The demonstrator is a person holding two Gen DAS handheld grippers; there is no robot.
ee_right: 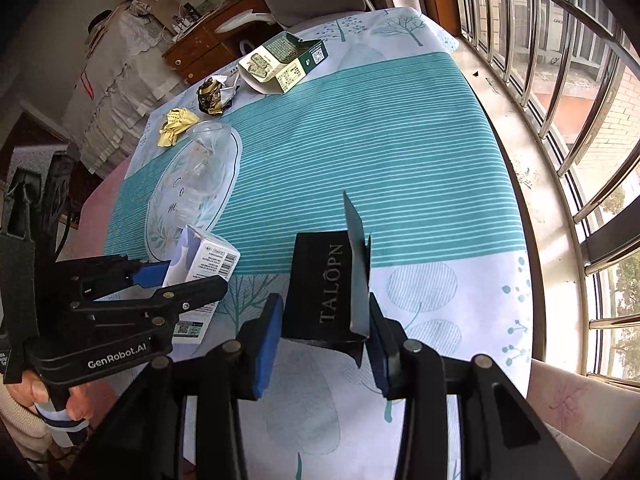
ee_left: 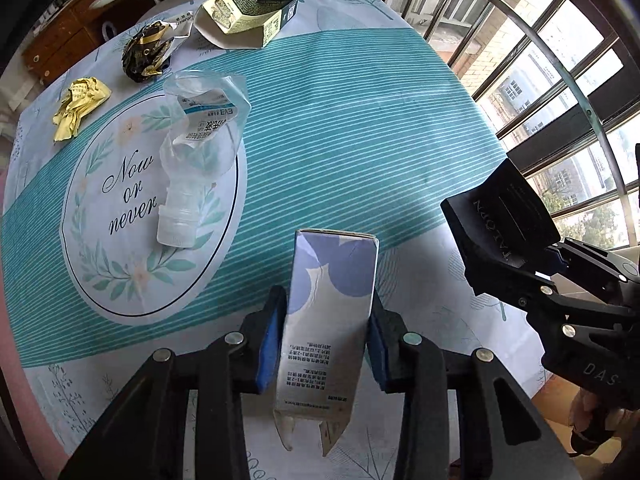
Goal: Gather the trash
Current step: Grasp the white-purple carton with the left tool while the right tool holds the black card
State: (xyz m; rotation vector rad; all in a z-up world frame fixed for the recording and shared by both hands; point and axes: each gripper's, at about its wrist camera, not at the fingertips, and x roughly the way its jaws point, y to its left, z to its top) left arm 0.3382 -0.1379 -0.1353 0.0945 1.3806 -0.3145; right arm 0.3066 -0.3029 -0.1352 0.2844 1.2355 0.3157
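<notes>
We hold both tongs low over the near end of the worktop (ee_left: pixel 360 128), side by side and pointing across it toward the far edge. Our left tongs (ee_left: pixel 326 336) are clamped on a white carton with blue-violet shapes (ee_left: pixel 328 300); its closed end points away from us and its torn flaps hang toward the camera. The blue pads (ee_left: pixel 270 344) press its two long sides. In the right wrist view the same carton (ee_right: pixel 204 268) sits tilted in the left tongs (ee_right: pixel 176 276), lifted off the cloth, and our left hand (ee_right: pixel 60 396) wraps the handle below.

Our right tongs (ee_right: pixel 326 336) grip one black box lettered TALOPN (ee_right: pixel 324 288), with a loose flap standing up along its right side. From the left wrist view this black box (ee_left: pixel 500 216) hangs just to the right of the carton, apart from it.

Five pieces of trash still lie on the worktop, all toward the far left. We count one crushed clear bottle with a white cap (ee_left: pixel 196 152) on the "Now or never" oval, one crumpled yellow wrapper (ee_left: pixel 78 108), one crumpled black-and-gold wrapper (ee_left: pixel 146 54), one small white scrap (ee_left: pixel 180 26) touching it, and one open green-and-cream box (ee_left: pixel 248 8) at the far edge.
</notes>
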